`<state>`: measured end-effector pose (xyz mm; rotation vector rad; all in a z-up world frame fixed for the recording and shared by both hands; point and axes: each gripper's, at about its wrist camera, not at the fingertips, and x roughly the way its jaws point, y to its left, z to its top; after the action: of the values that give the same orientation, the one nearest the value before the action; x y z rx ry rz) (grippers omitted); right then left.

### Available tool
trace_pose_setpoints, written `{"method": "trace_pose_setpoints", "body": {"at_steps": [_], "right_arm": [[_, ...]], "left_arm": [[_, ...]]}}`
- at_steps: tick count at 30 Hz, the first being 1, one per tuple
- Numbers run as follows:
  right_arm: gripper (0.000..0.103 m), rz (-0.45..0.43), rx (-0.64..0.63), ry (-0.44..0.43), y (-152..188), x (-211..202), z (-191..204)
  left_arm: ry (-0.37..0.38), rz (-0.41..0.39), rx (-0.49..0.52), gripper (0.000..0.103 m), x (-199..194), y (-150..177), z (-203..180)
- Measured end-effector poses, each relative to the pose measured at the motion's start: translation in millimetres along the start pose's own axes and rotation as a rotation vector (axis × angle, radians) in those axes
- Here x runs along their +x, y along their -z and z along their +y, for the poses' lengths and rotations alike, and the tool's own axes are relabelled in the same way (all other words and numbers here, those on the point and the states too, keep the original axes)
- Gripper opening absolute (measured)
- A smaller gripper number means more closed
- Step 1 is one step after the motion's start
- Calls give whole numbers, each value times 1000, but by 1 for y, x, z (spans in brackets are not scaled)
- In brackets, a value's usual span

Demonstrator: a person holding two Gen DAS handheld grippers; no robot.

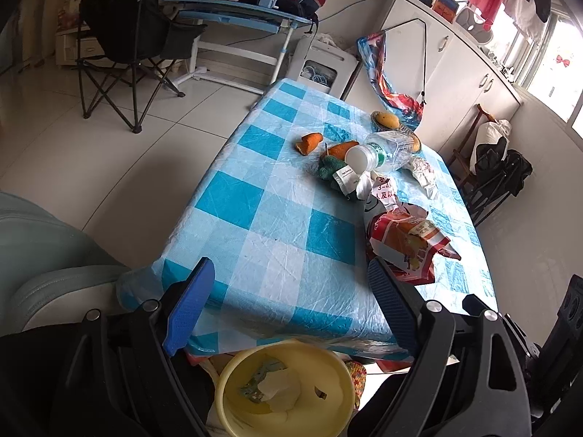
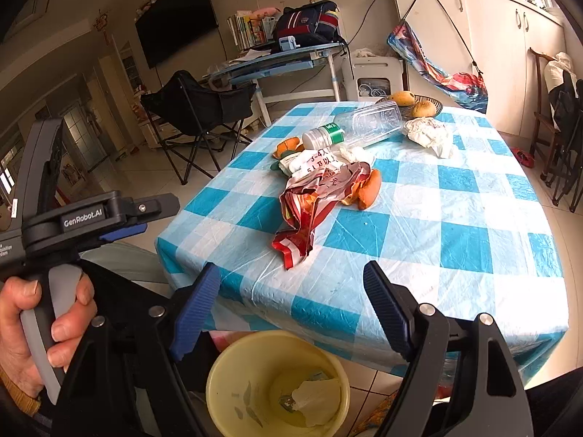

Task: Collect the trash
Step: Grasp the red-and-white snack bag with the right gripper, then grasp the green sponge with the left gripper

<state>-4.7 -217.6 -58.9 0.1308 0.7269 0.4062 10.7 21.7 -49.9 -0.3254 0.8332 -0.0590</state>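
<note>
Both tools stood with jaws spread wide and nothing between them: the left tool (image 1: 288, 284) and the right tool (image 2: 291, 287) each hung over the near edge of the worktop (image 2: 455, 225), above a yellow bin (image 2: 277, 386) on the floor that already held a scrap of paper and a wrapper. From the right tool the nearest rubbish, a crumpled red snack wrapper (image 2: 313, 204), lay at about twelve o'clock, just beyond the tips, its long axis running from the near edge away toward one o'clock. From the left tool the same wrapper (image 1: 408, 244) sat at roughly two o'clock, off beyond the right-hand finger, so the right hand looked the better placed for it. Farther back, near one o'clock in the right view, lay a clear plastic bottle (image 2: 357, 123) on its side, cap toward the camera, with orange peel (image 2: 368, 189), printed paper (image 2: 313, 160) and a crumpled white tissue (image 2: 430, 134) around it. Both tools pointed forward and downward over the worktop; a hand (image 2: 32, 327) showed at nine o'clock in the right view, wrapped round the left tool's handle.
</note>
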Motion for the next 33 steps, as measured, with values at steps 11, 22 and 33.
{"method": "trace_pose_setpoints", "body": {"at_steps": [11, 22, 33], "right_arm": [[8, 59, 222, -52, -37, 64, -43], [6, 3, 275, 17, -12, 1, -92], [12, 38, 373, -26, -1, 16, -117]], "left_arm": [[-10, 26, -19, 83, 8, -5, 4], [-27, 43, 73, 83, 58, -44, -39], [-133, 59, 9, 82, 148, -94, -50]]}}
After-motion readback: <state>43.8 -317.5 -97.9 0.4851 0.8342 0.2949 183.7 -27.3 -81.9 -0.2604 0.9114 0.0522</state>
